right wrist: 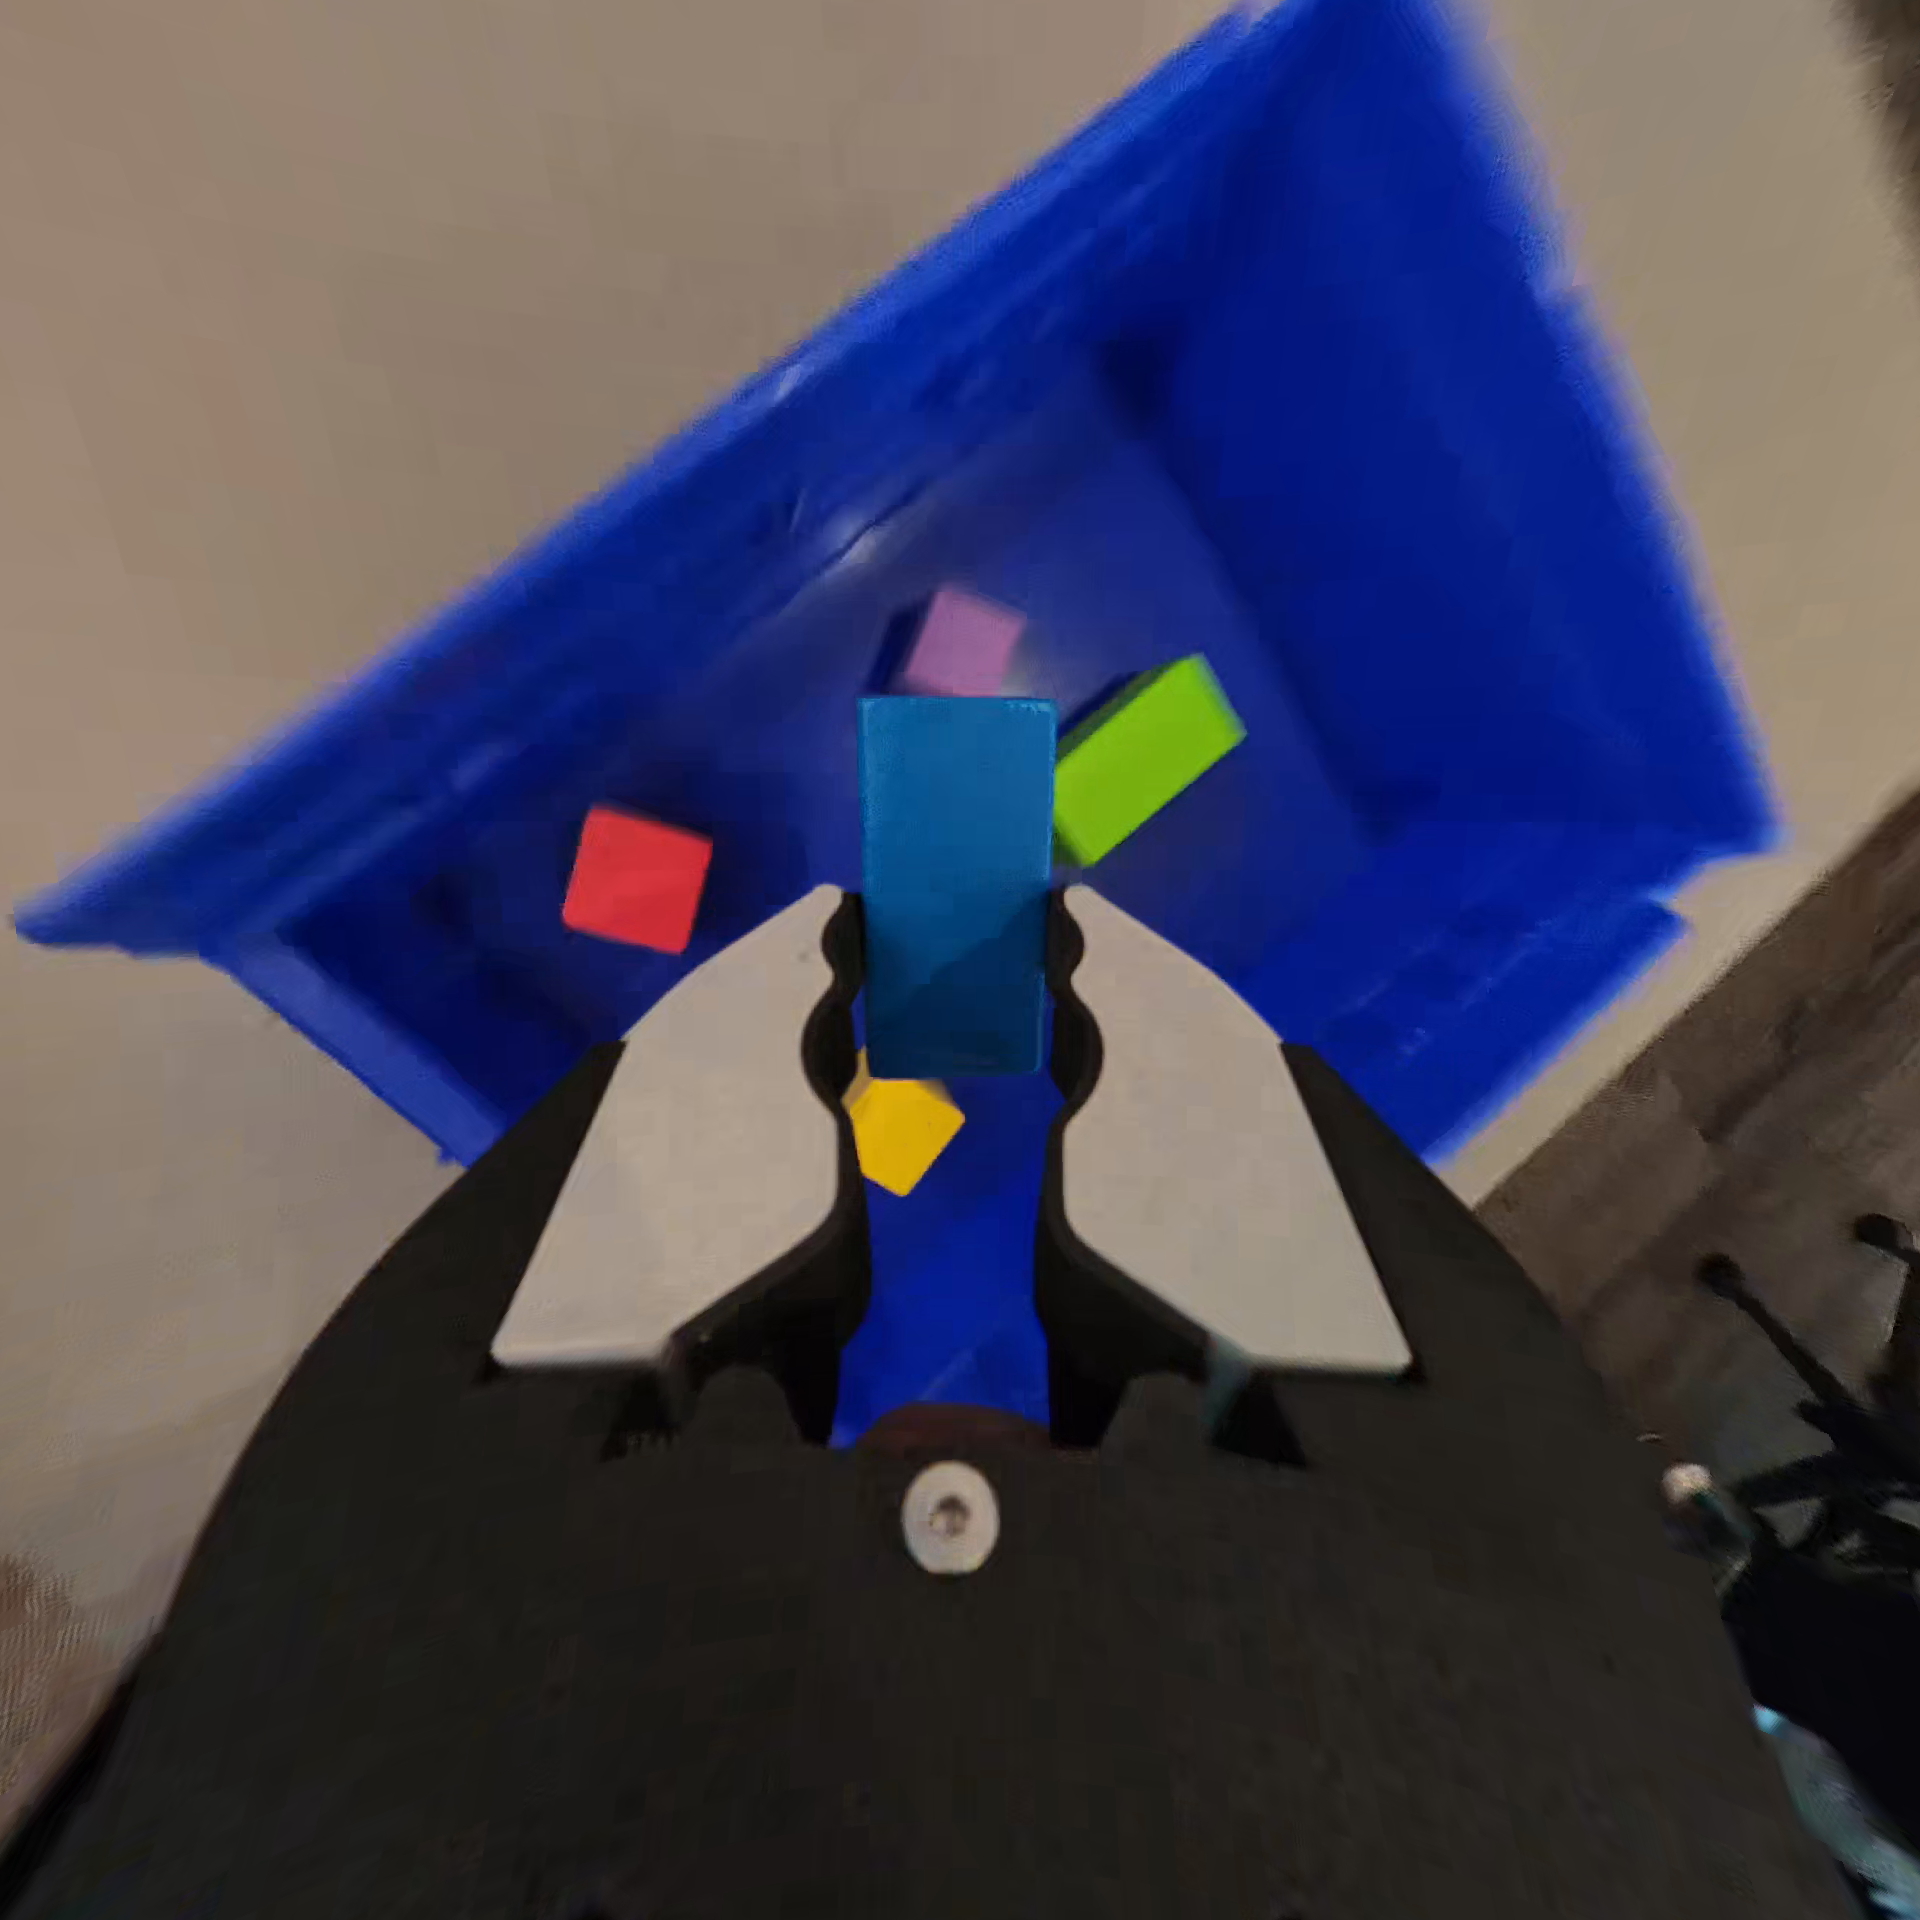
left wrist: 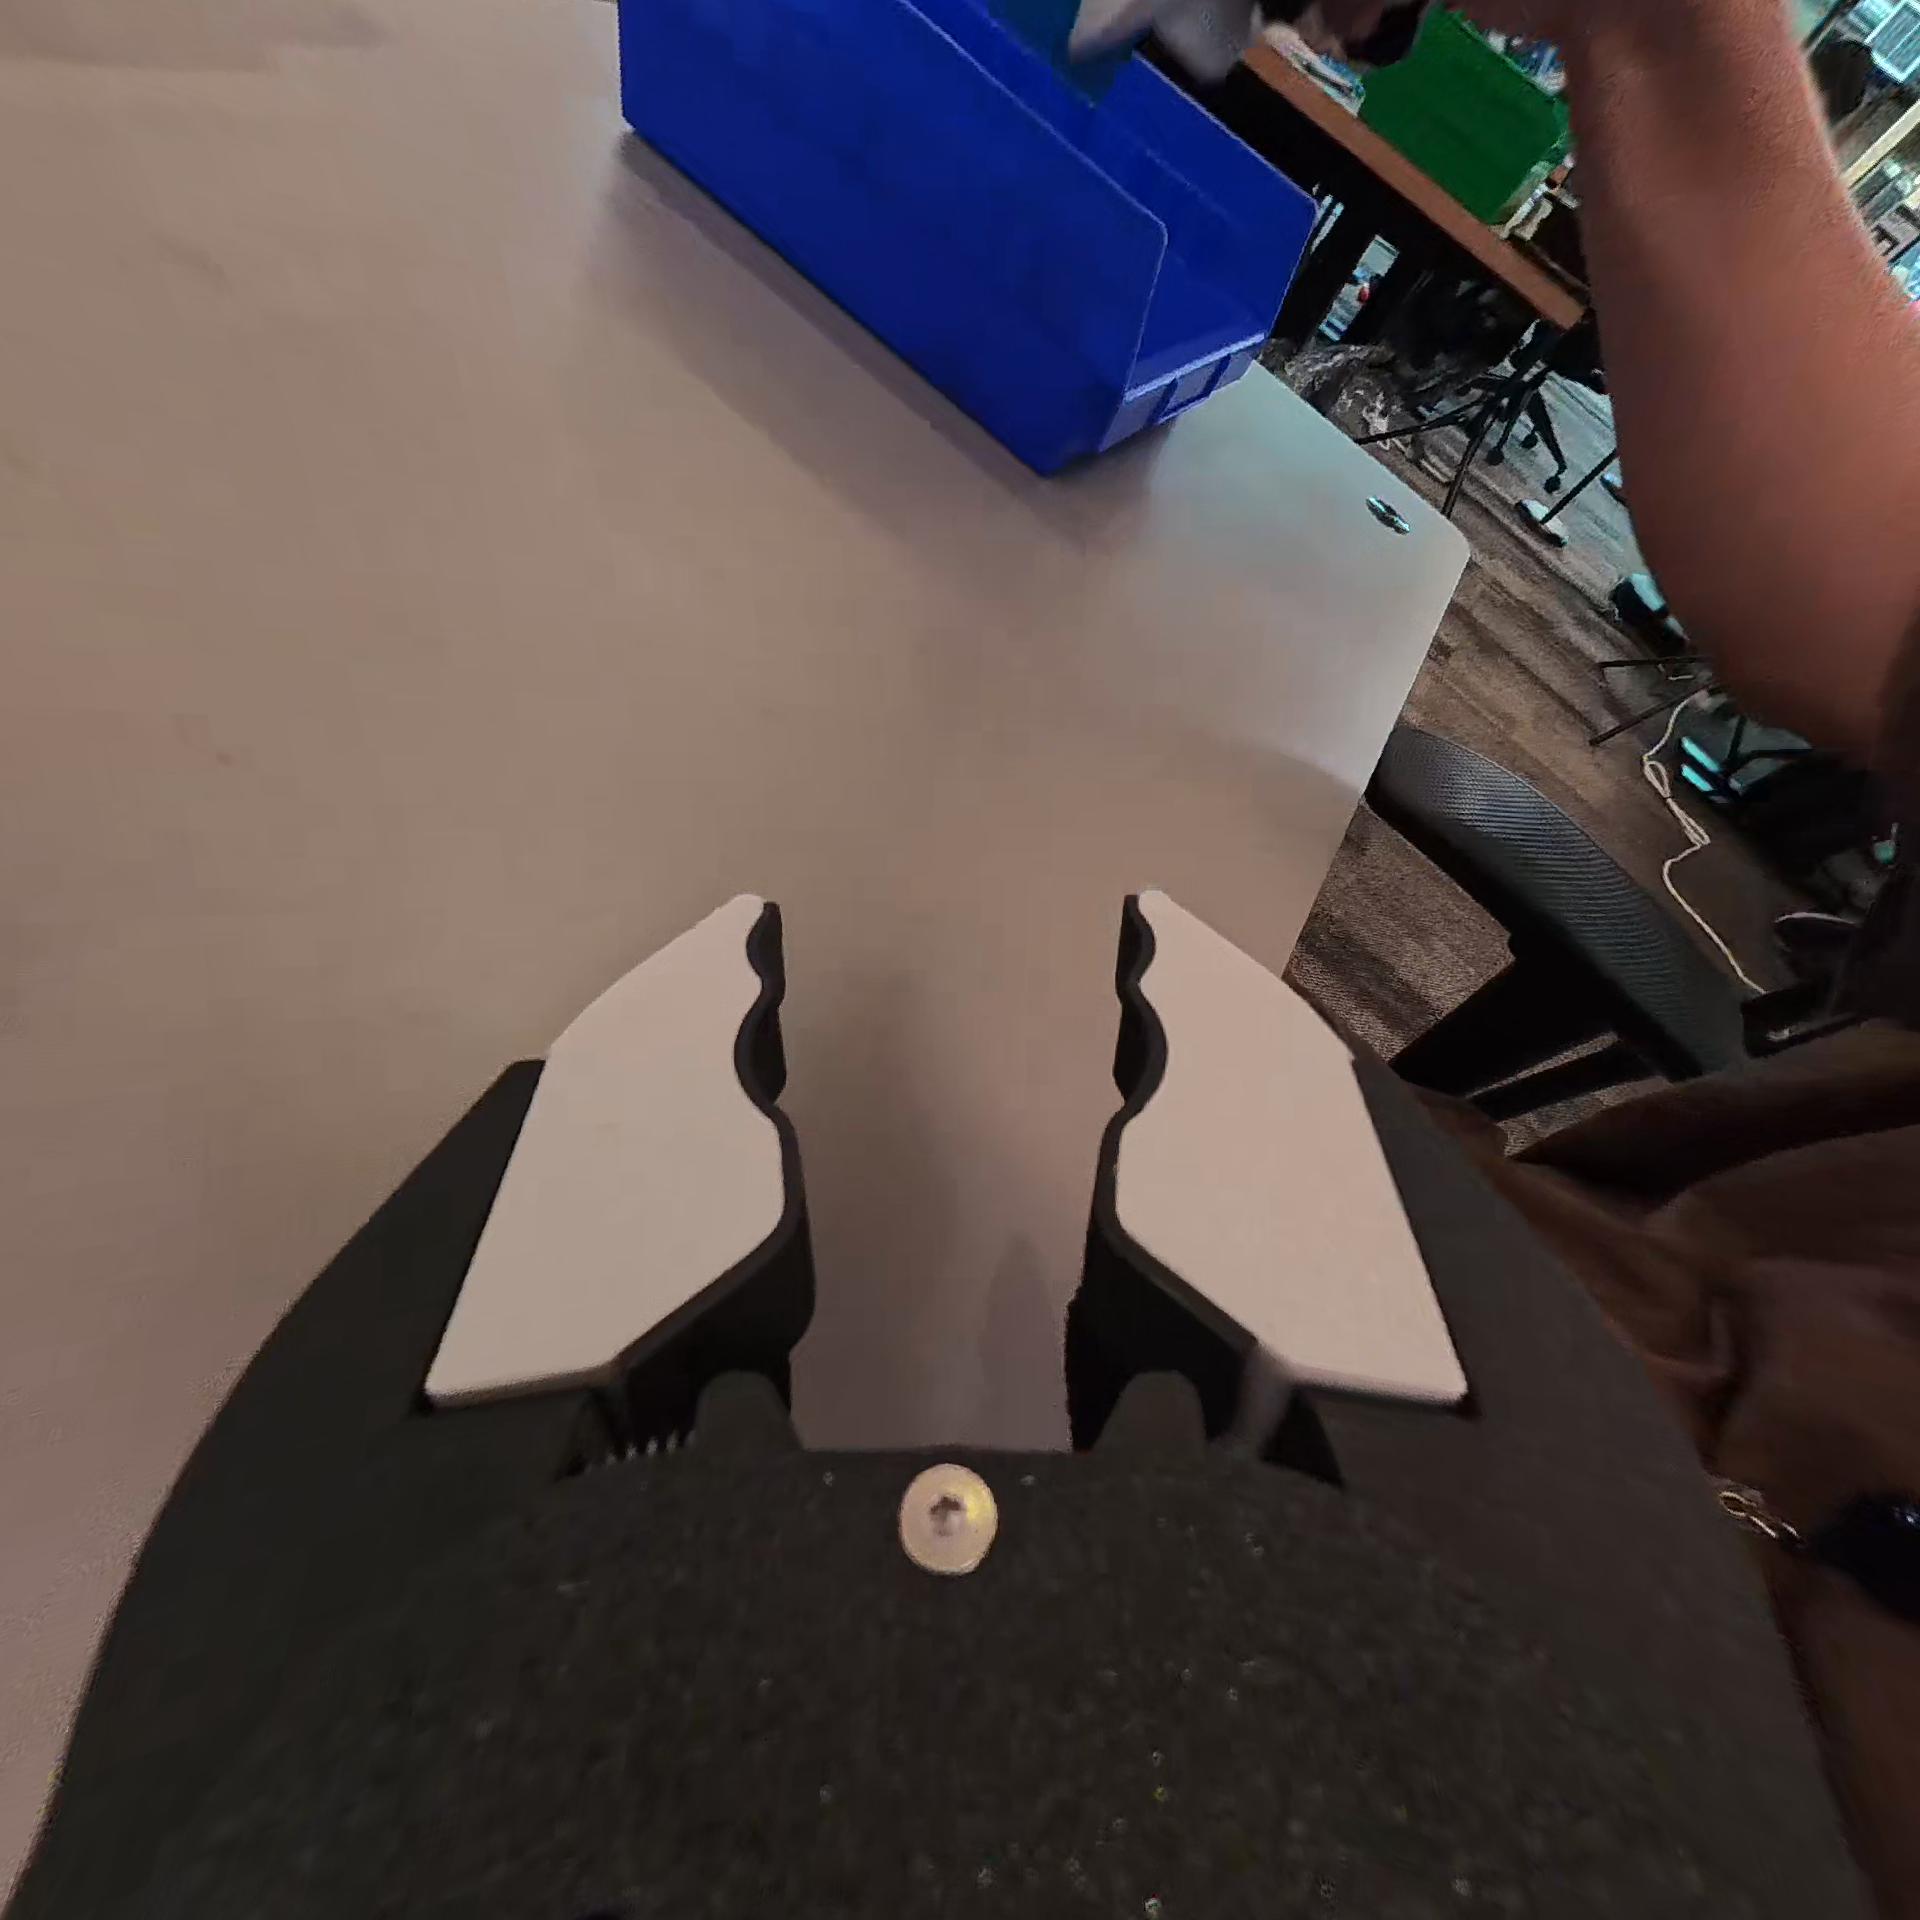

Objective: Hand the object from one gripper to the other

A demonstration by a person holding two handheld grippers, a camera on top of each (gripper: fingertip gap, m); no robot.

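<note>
My right gripper (right wrist: pixel 951 914) is shut on a blue rectangular block (right wrist: pixel 951 831) and holds it above the blue bin (right wrist: pixel 1403 468). The block sticks out past the fingertips. In the bin lie a red cube (right wrist: pixel 636 881), a purple cube (right wrist: pixel 961 644), a green block (right wrist: pixel 1143 758) and a yellow cube (right wrist: pixel 902 1132). My left gripper (left wrist: pixel 948 914) is open and empty, low over the white table (left wrist: pixel 416 623), well short of the blue bin (left wrist: pixel 935 229). In the left wrist view the blue block (left wrist: pixel 1081 52) and the right gripper's tip show just above the bin at the top edge.
A person's arm (left wrist: pixel 1745 364) reaches over the table at the right of the left wrist view. The table's right edge (left wrist: pixel 1392 727) drops off to a floor with a black chair (left wrist: pixel 1558 894) and cables. A green bin (left wrist: pixel 1465 114) stands on a far table.
</note>
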